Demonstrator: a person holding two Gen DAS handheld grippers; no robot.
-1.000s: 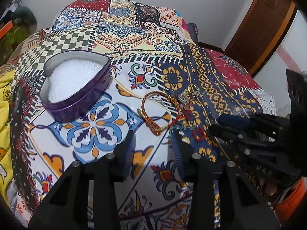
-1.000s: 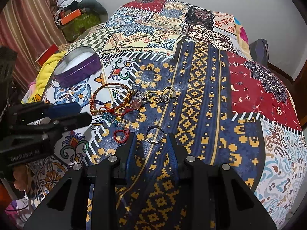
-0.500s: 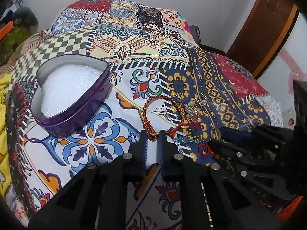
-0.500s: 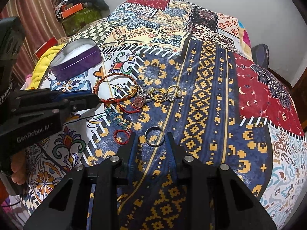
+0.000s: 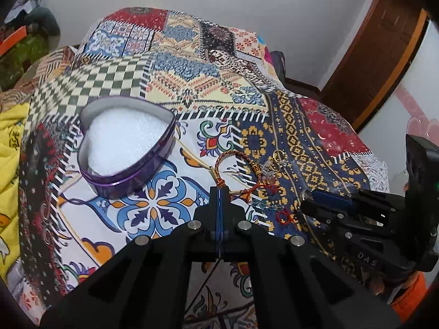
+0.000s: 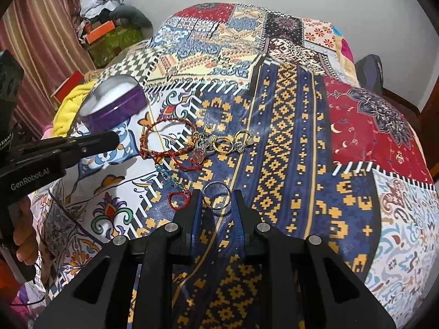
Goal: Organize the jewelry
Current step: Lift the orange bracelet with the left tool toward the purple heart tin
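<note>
While left gripper (image 5: 219, 192) pinched shut, right gripper (image 6: 216, 200) straddles ring (image 6: 216, 194).

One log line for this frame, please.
left gripper shut, tip by bracelet | right gripper open, astride ring | tin holds no jewelry yet

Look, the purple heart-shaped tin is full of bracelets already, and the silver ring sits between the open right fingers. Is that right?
Not quite. The purple heart-shaped tin holds only white padding, as the left wrist view shows; the bracelets lie on the patterned bedspread. The silver ring does sit between the open right gripper fingers.
</note>
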